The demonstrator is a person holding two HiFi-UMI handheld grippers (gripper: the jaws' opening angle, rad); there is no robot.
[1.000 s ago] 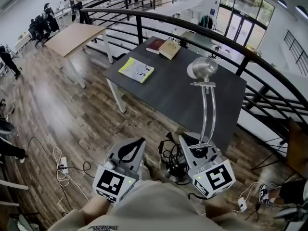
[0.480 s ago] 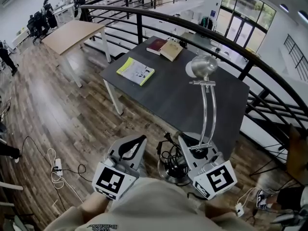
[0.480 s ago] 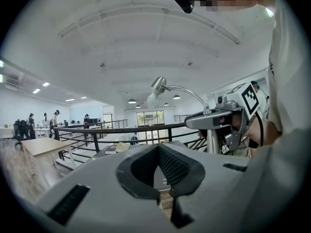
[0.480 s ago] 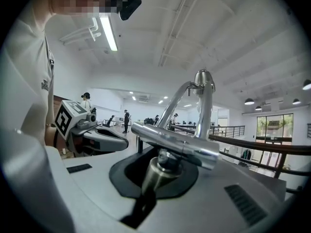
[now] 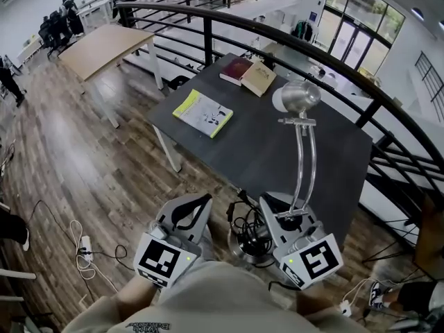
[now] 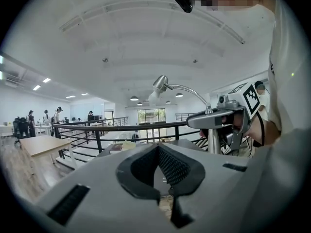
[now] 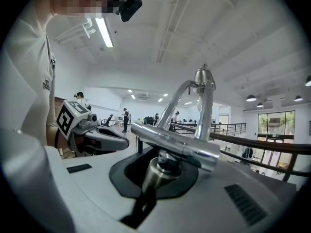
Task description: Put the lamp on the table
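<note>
Gripping lamp in my right gripper, jaws clamping low on its thin chrome stem; black cord dangling coiled beneath. Lamp standing upright, long axis vertical, domed metal head on top, hanging over wooden floor just short of dark matte surface lying straight ahead. My left gripper idling alongside, jaws closed, empty.

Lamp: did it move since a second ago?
The lamp came a little nearer the table, carried upright. Nothing was grabbed or let go: the right gripper stays shut on the lamp, and the left gripper stays shut and empty.
</note>
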